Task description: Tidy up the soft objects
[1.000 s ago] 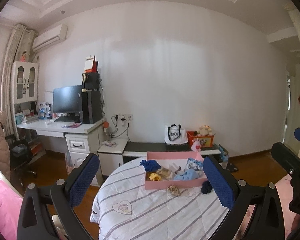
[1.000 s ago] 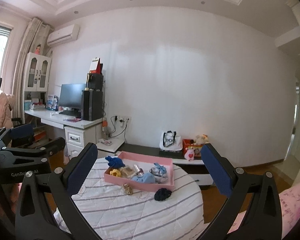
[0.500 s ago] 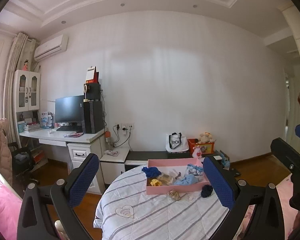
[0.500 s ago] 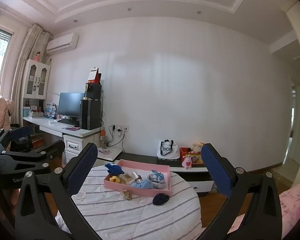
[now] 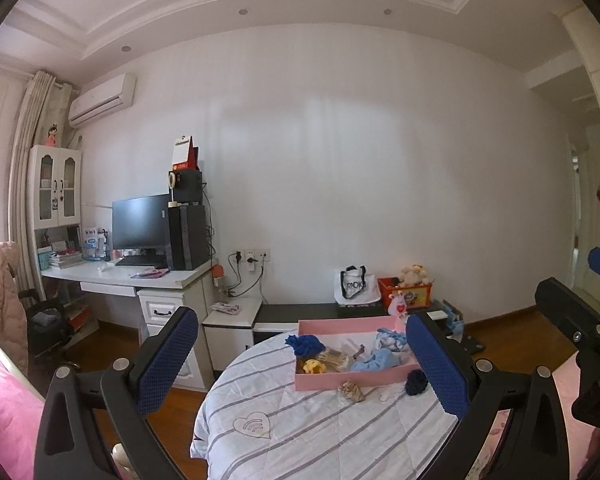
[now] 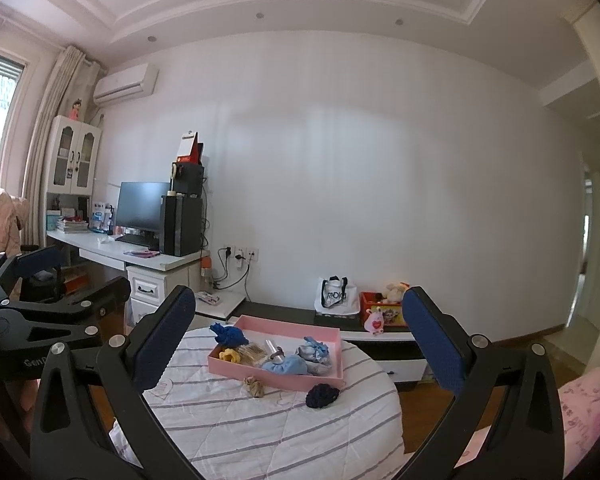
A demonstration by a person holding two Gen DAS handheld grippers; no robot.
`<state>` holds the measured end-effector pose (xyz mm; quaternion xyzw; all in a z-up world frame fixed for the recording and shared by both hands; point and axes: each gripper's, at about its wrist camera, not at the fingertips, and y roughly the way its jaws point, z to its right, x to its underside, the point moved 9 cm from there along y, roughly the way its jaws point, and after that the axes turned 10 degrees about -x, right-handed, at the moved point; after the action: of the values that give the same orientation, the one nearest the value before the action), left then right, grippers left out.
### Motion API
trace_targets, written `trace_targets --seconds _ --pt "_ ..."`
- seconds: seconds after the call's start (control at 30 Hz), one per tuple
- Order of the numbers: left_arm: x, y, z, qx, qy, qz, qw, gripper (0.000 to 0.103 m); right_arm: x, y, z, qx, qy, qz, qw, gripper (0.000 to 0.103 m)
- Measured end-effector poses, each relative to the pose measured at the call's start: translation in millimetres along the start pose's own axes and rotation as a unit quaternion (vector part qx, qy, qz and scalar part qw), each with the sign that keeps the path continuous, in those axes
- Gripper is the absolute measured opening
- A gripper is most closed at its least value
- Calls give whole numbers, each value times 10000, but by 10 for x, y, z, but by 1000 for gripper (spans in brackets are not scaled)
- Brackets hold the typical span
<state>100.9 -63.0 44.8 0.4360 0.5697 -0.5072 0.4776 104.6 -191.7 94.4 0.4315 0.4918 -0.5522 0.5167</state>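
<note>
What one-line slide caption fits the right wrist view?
Open right gripper faces a round table where a pink tray holds soft items, two scrunchies lying outside it.

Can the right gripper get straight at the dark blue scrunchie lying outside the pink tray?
Probably yes. The right gripper is open and empty, and the dark blue scrunchie lies on the striped cover, outside the pink tray, with nothing over it. It looks some way off.

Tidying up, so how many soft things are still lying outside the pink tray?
2: a dark blue scrunchie by the pink tray's near right corner, a tan scrunchie along its front.
</note>
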Motion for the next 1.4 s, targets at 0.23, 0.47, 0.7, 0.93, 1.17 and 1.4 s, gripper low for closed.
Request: trace_targets --seconds 0.23,0.47,0.7,0.93,1.17,1.4 --pt "53 179 15 -94 29 -124 9999 103 45 58 -5 22 -24 -123 9999 103" --pt "178 462 47 -95 36 -540 9985 103 178 218 108 71 148 -340 9993 103" --pt "340 935 124 17 75 -1176 9930 103 469 503 286 168 354 -786 9961 103" --pt "561 1518 284 -3 246 -1793 9835 103 931 917 492 222 593 -1396 9882 103" --pt "915 2240 477 12 378 -2507 9673 103 1505 1422 676 228 811 -2123 9736 103" --pt "1214 2846 638 -52 511 -3013 9521 103 1980 1860 807 209 987 -2744 9563 103"
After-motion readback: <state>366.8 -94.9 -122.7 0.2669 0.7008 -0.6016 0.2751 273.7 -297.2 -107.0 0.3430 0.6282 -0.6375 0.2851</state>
